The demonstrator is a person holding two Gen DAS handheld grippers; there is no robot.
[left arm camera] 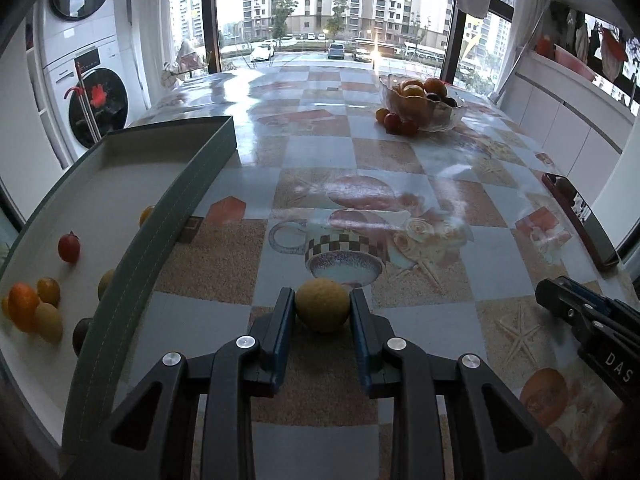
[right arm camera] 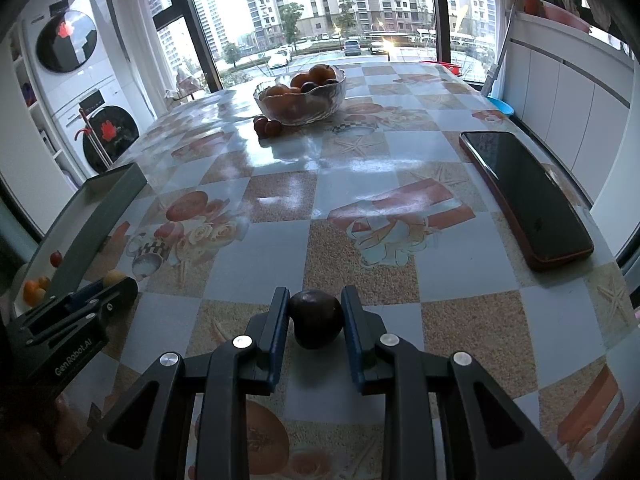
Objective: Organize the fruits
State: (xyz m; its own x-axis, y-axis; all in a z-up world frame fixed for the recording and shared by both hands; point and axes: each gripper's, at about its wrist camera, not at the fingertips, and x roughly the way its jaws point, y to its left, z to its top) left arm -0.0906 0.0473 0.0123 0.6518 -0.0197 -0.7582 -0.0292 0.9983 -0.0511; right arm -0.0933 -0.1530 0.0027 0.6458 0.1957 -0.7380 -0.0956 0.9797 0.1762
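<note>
My left gripper is shut on a yellow round fruit, just above the patterned table. My right gripper is shut on a dark purple plum, also low over the table. A green tray lies to the left, with several small fruits inside, among them an orange one and a red one. At the far side stands a glass bowl full of oranges and plums, with a few small red fruits beside it. The left gripper shows in the right wrist view, next to the tray.
A dark phone in a red case lies on the table's right side. White washing machines stand left of the table, white cabinets on the right, and a large window behind.
</note>
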